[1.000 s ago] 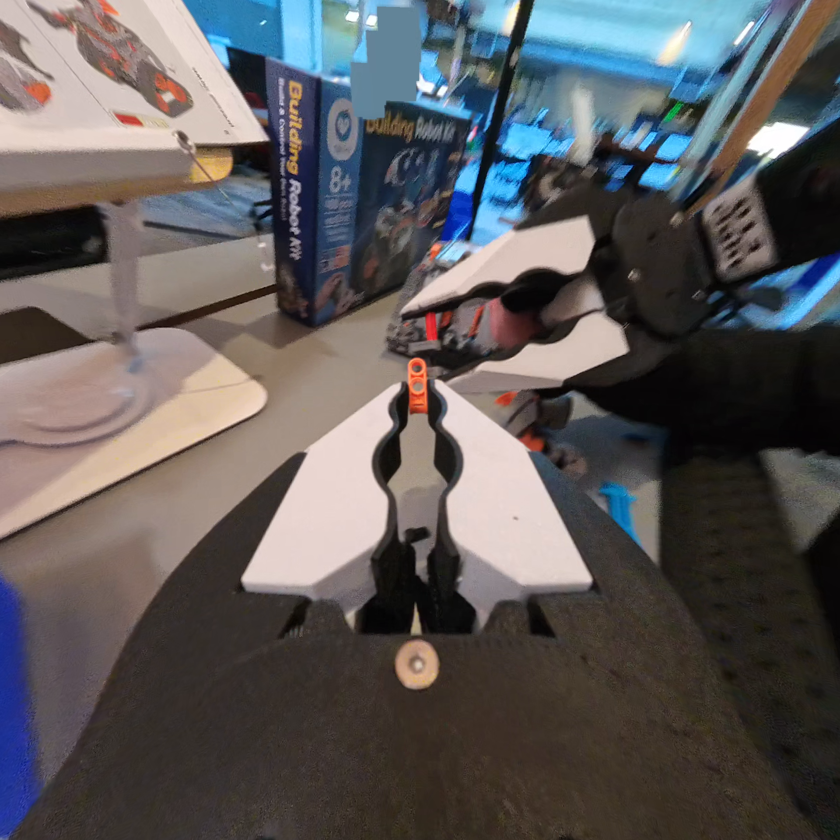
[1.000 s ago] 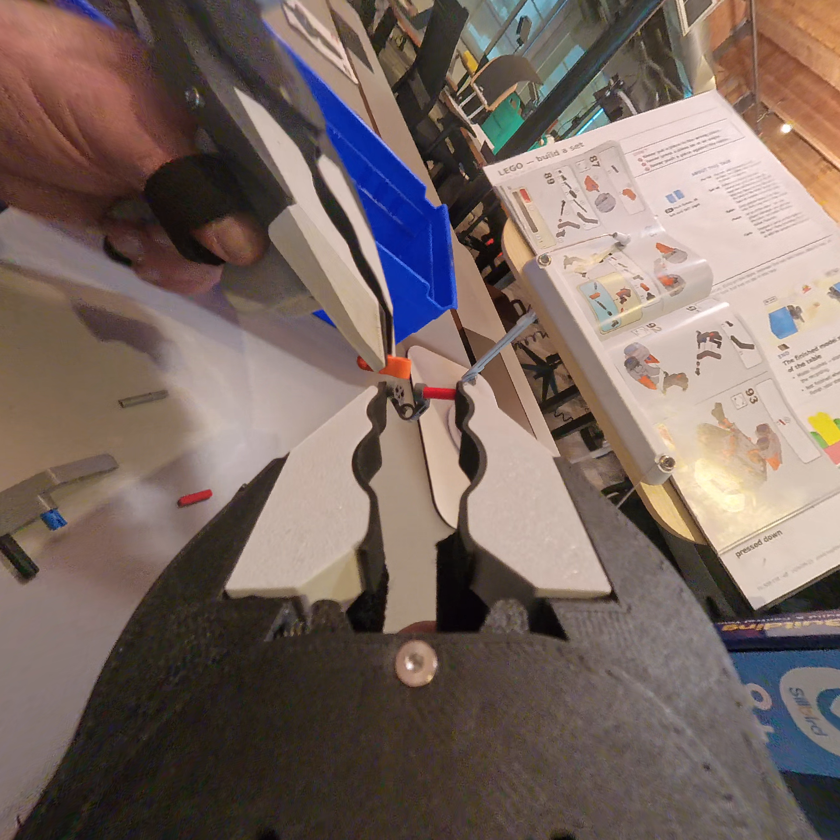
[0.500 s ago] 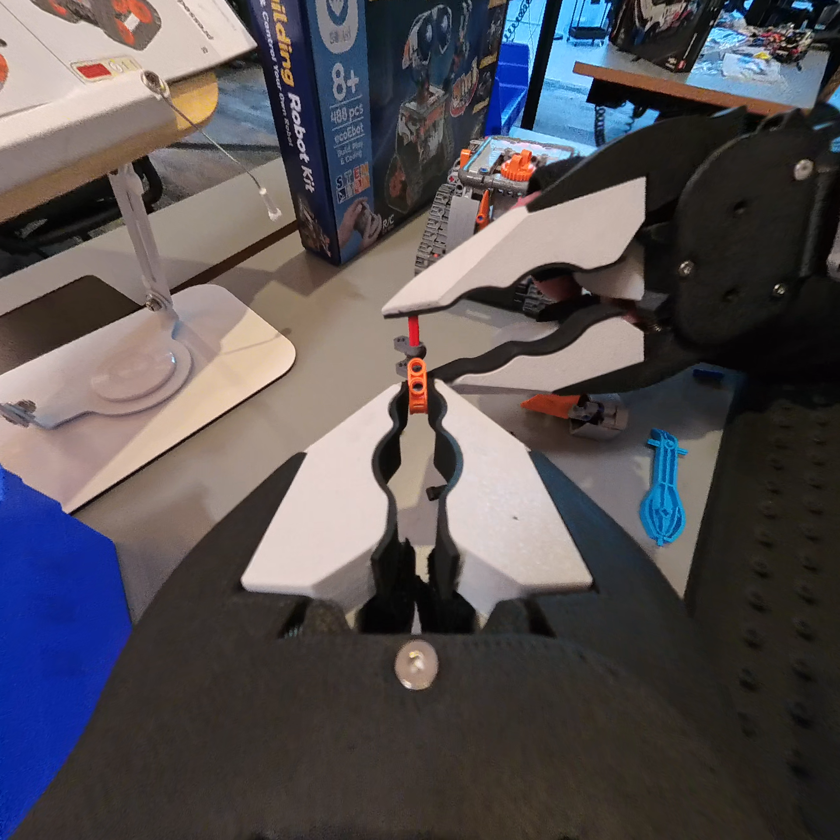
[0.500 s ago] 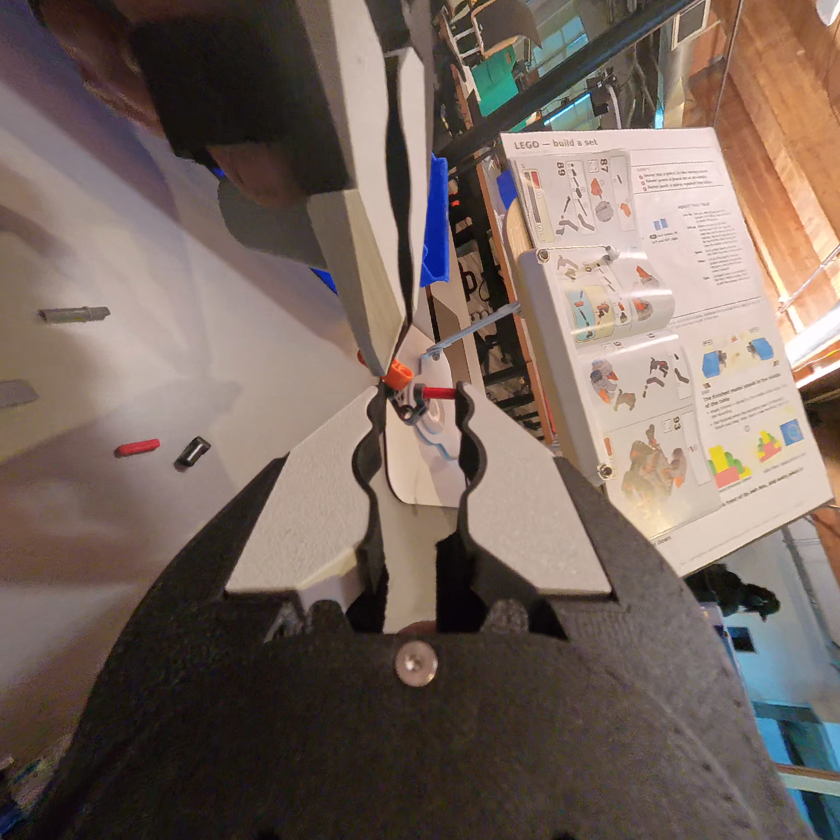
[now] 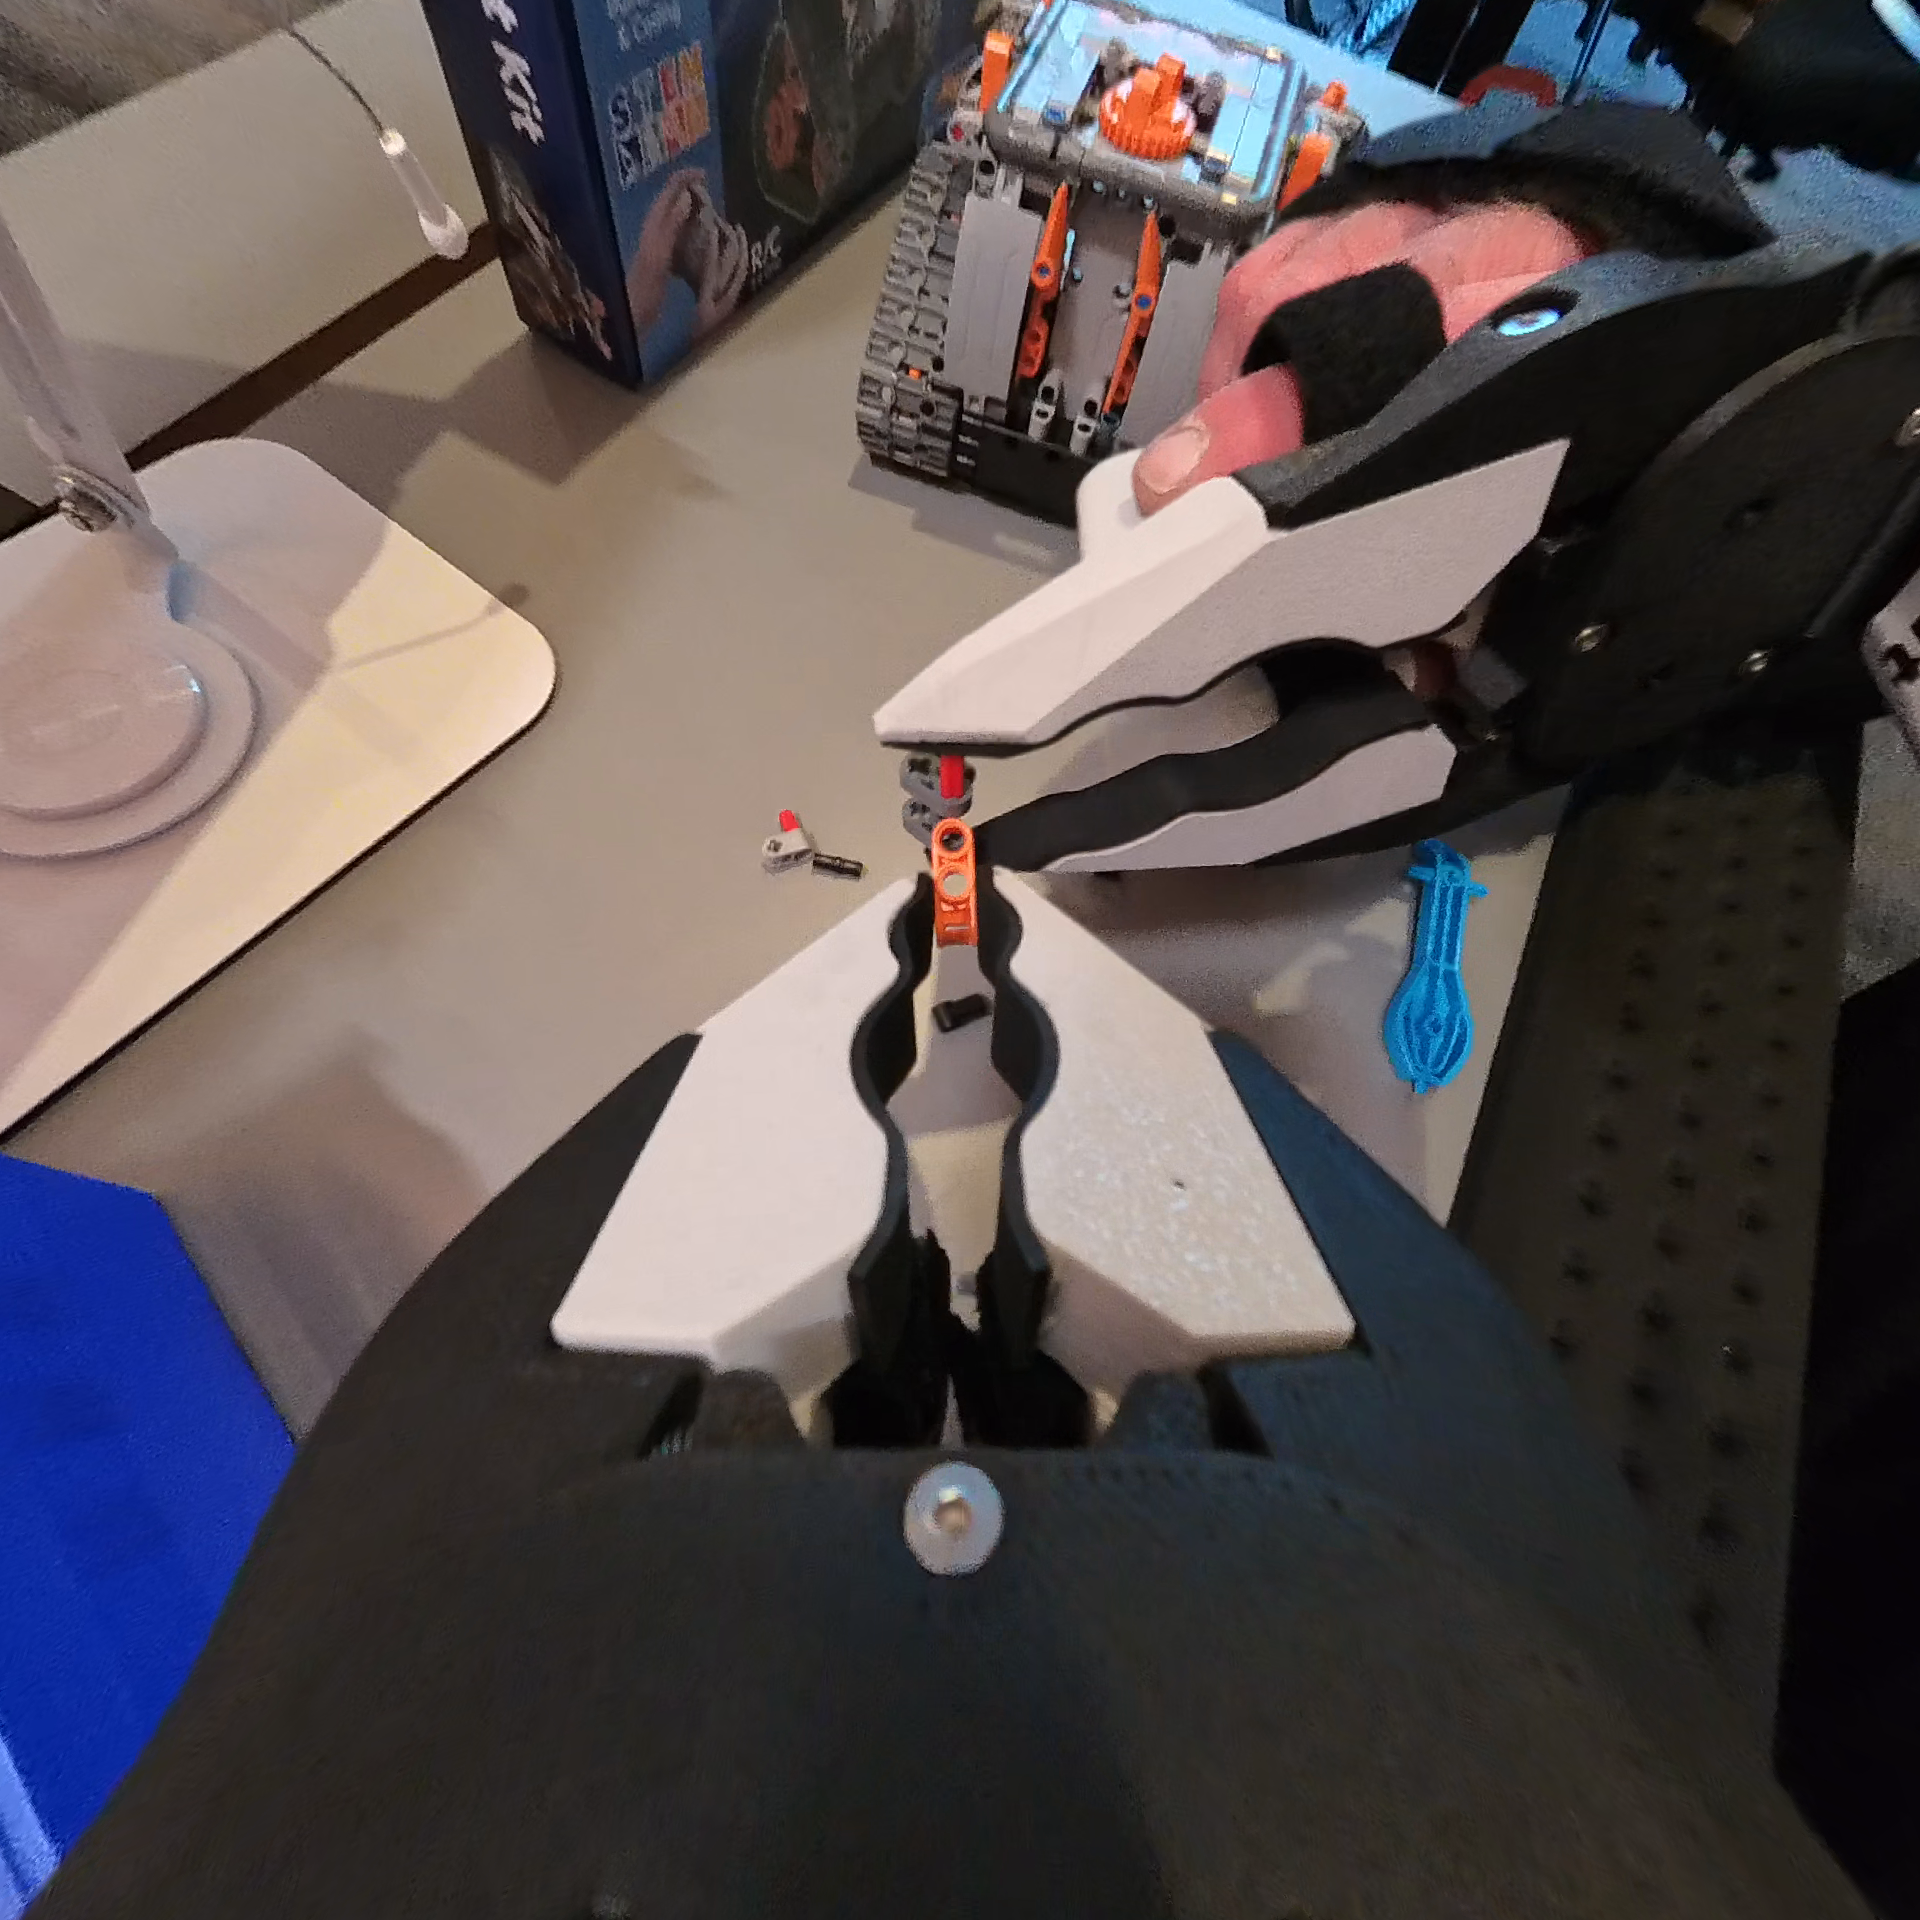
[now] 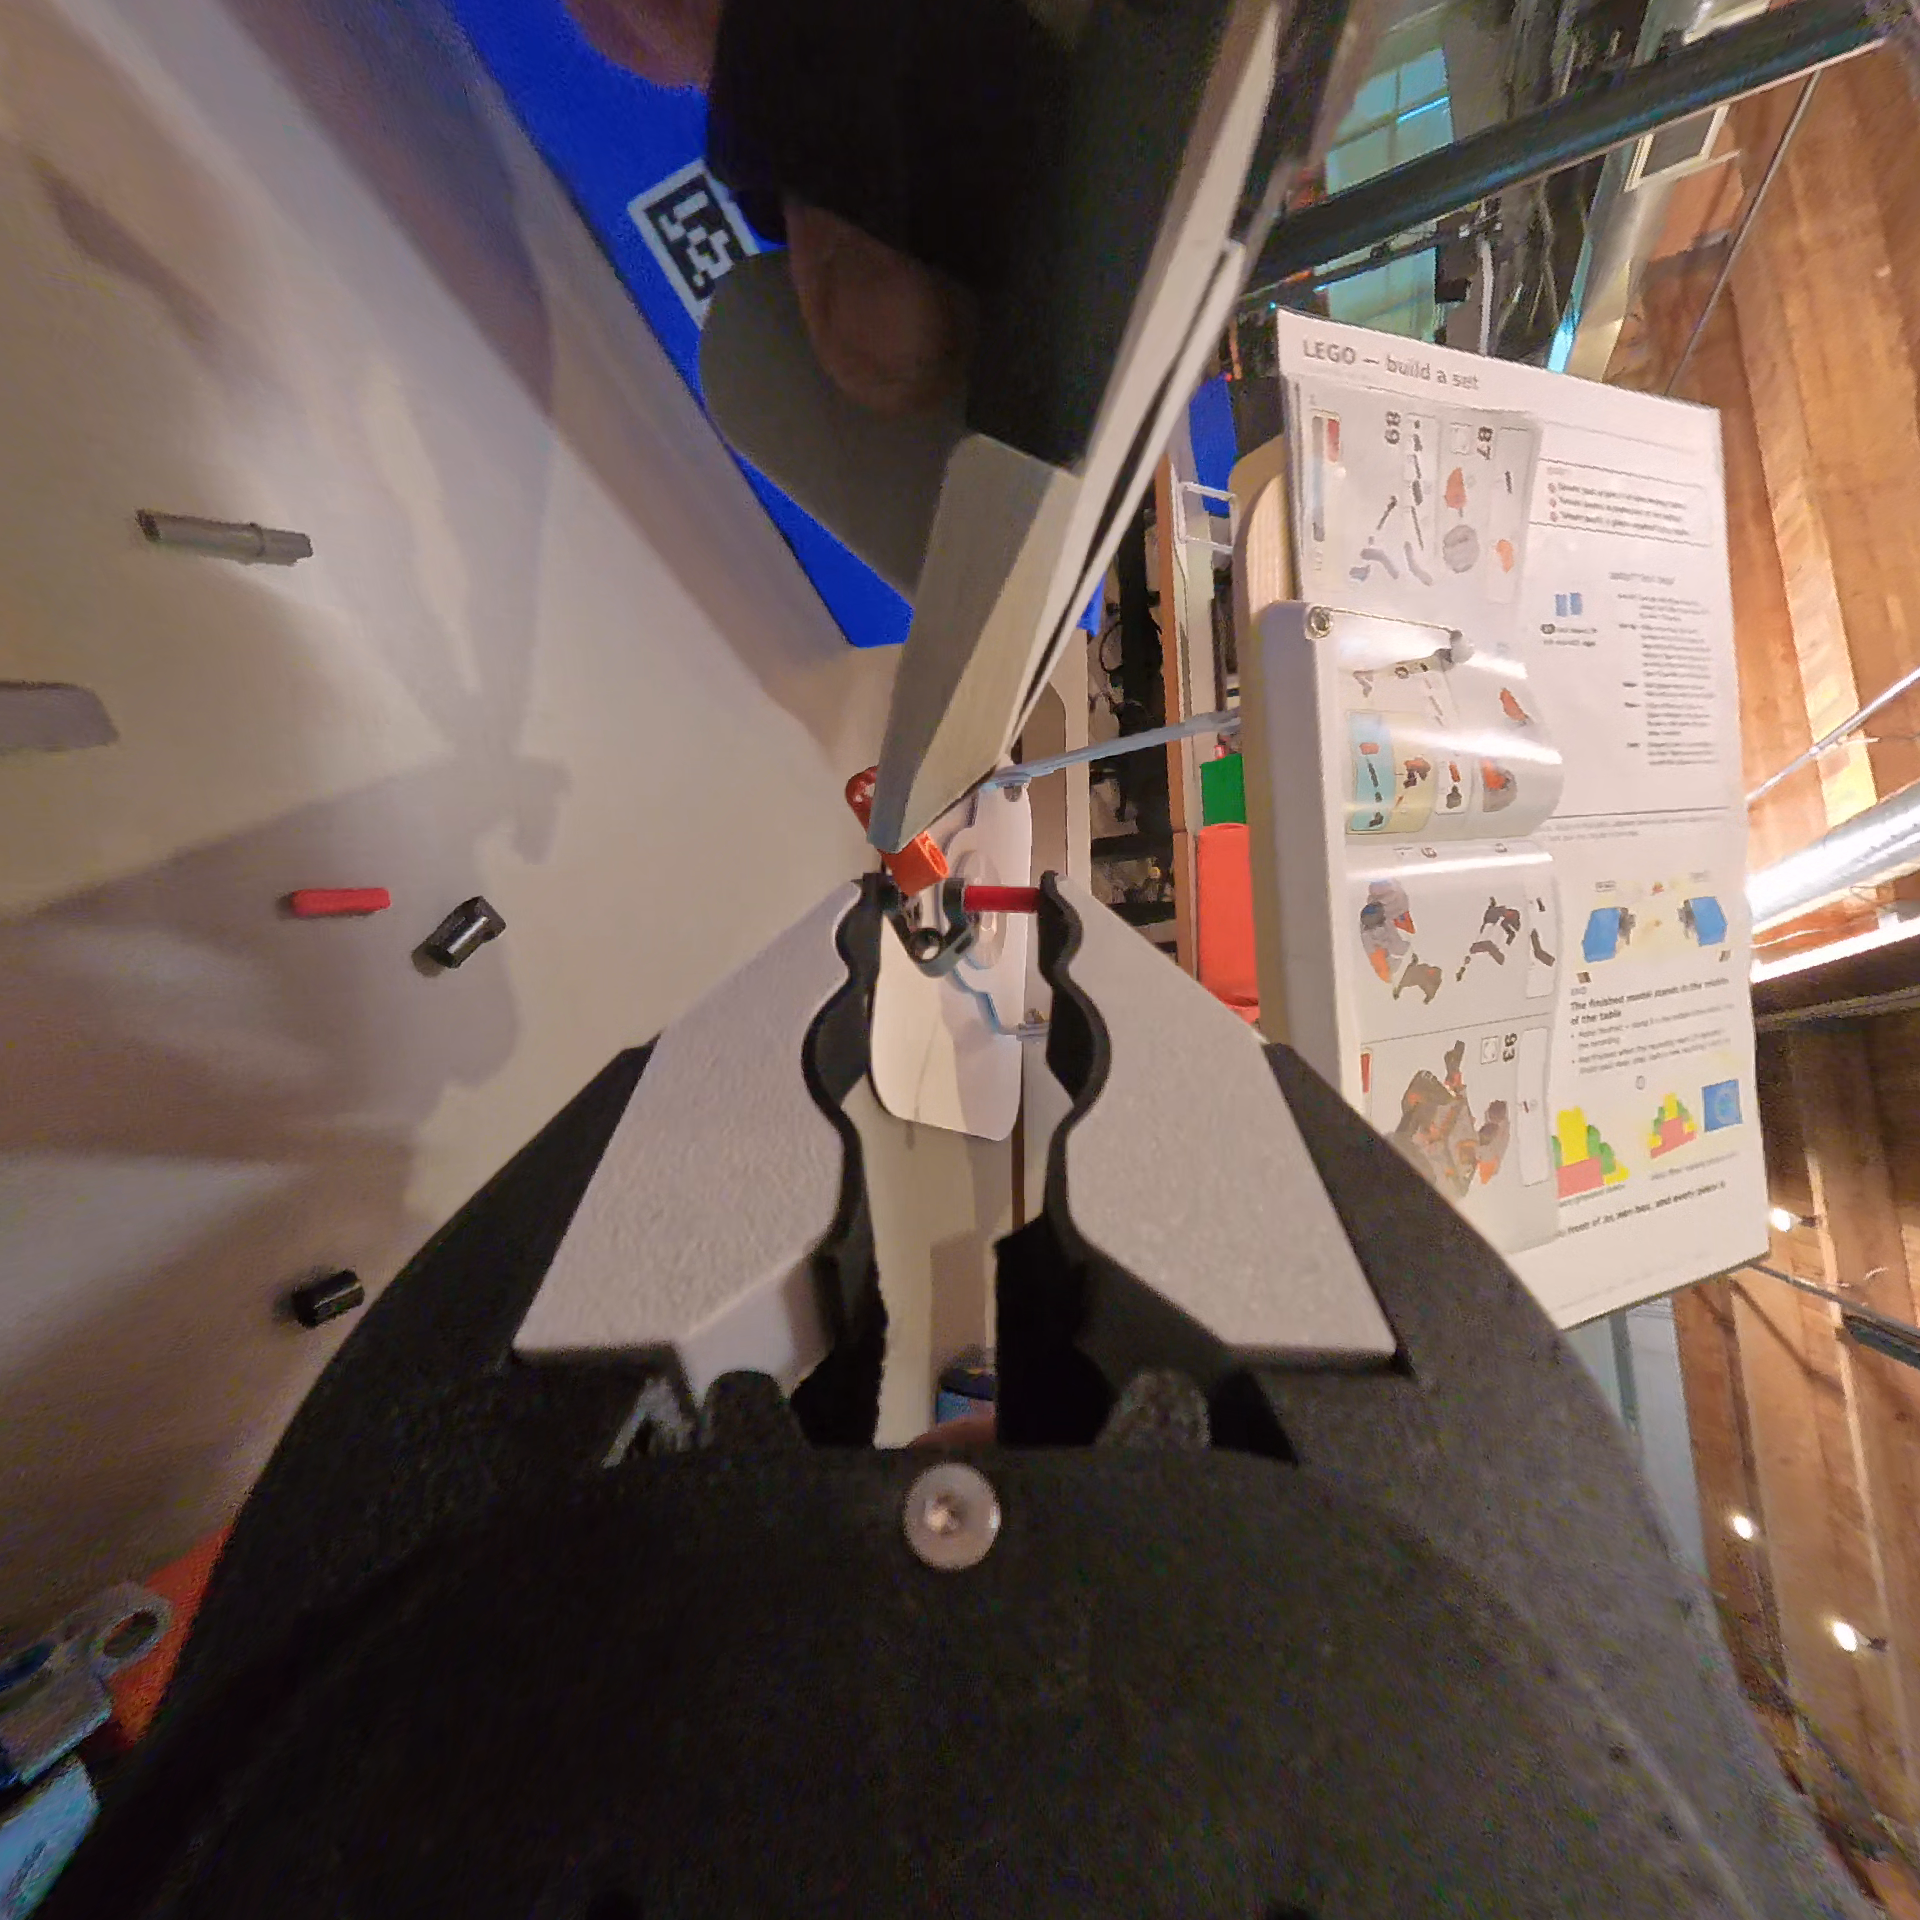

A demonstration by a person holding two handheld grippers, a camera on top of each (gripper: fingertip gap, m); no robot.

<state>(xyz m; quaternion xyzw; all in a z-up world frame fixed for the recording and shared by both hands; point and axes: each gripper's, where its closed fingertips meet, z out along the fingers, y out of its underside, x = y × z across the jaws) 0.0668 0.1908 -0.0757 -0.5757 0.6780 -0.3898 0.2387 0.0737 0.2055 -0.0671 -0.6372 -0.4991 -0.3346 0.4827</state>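
Observation:
My left gripper [image 5: 954, 883] is shut on a small orange connector [image 5: 954, 896] that sticks out past its tips. My right gripper [image 5: 935, 792] reaches in from the right, shut on a grey connector with a red axle [image 5: 948, 781]. The orange piece's top end touches the grey connector. In the right wrist view my right gripper [image 6: 951, 902] holds the red axle [image 6: 1000, 898] and grey connector [image 6: 935, 935] across its jaws. The left gripper [image 6: 896, 821] comes down from above with the orange connector [image 6: 916, 862].
A grey and orange tracked model [image 5: 1081, 281] and a blue box [image 5: 644, 156] stand behind. A blue tool [image 5: 1432, 977], loose pins [image 5: 792, 847] [image 6: 341, 901] [image 6: 457, 932], a white stand base [image 5: 239, 727], an instruction sheet [image 6: 1507, 831] and a blue bin [image 5: 104, 1475] surround the grippers. The grippers are tip to tip, or close to it.
Both grippers have tilted and swung while keeping the orange and grey pieces together. The left view now looks further down at the table; the right view has rolled.

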